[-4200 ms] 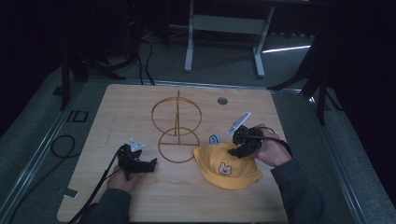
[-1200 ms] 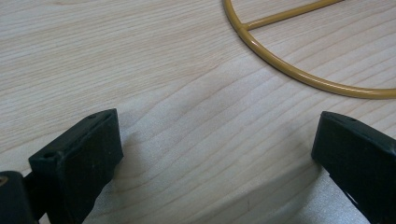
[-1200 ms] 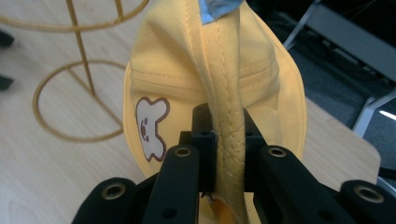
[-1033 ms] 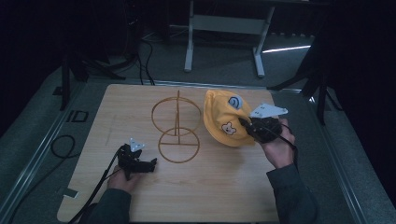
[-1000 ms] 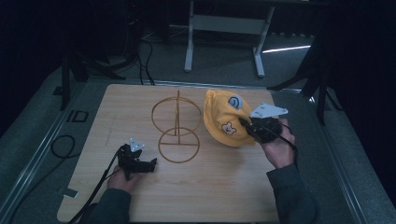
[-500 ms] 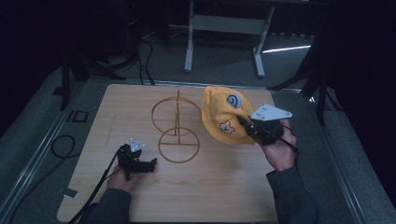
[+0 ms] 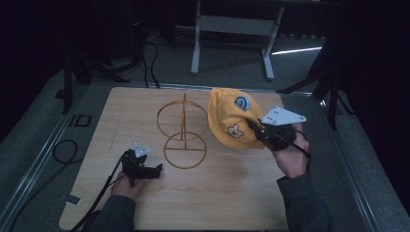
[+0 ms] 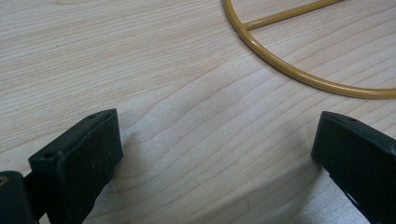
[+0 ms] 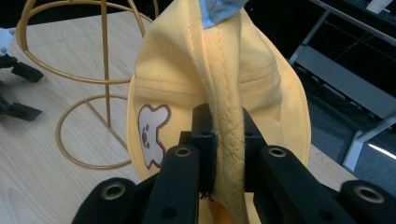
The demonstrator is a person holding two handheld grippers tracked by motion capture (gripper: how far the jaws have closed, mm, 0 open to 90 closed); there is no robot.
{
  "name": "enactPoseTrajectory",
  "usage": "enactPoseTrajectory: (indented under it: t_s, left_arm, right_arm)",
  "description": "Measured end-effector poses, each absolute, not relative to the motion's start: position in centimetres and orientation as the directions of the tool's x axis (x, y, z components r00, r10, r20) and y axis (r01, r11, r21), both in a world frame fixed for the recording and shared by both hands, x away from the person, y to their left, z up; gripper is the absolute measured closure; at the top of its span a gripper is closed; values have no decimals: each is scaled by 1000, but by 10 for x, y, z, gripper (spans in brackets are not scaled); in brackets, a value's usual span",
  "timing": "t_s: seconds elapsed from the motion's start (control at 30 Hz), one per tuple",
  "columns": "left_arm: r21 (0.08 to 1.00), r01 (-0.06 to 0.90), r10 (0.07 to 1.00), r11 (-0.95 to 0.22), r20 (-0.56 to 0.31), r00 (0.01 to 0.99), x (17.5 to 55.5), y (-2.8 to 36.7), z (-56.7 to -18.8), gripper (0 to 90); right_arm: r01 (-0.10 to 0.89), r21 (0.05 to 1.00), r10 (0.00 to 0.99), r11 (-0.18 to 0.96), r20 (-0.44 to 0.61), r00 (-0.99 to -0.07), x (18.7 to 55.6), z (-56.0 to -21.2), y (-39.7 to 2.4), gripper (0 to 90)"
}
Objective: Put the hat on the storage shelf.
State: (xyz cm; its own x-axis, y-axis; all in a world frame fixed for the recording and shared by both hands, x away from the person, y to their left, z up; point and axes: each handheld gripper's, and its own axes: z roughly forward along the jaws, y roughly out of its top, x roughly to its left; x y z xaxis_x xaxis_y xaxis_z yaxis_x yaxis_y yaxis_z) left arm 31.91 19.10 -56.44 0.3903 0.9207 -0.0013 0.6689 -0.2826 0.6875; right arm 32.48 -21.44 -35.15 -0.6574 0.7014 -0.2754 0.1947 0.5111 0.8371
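A yellow cap [image 7: 231, 119] with a small bear patch hangs in the air at the table's right, beside the gold wire hat stand [image 7: 183, 133]. My right gripper [image 7: 255, 129] is shut on a fold of the cap's brim [image 9: 228, 140], which its jaws pinch edge-on. The stand's rings [image 9: 88, 74] rise left of the cap in the right gripper view. My left gripper [image 7: 155, 170] rests low on the wooden table [image 7: 227, 193] at the front left. Its jaws stand wide open over bare wood [image 8: 215, 154], with the stand's base ring [image 8: 303, 74] just beyond them.
The stand's flat base ring [image 7: 185, 151] lies between the two grippers. A cable [image 7: 104, 191] trails from the left gripper off the table's front edge. Beyond the far edge stand a grey metal frame [image 7: 232, 29] and more cables on the floor.
The right gripper has carried the cap a little up and leftward, closer to the stand. The left gripper has stayed where it was.
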Motion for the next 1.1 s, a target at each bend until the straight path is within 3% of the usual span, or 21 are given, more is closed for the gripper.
enactPoseTrajectory:
  t_s: [1.1]
  left_arm:
    - [689,668,921,-282,-1,390,319,191,-564,19]
  right_arm:
    - [135,878,655,459,-231,-720,316,-336,-203,826]
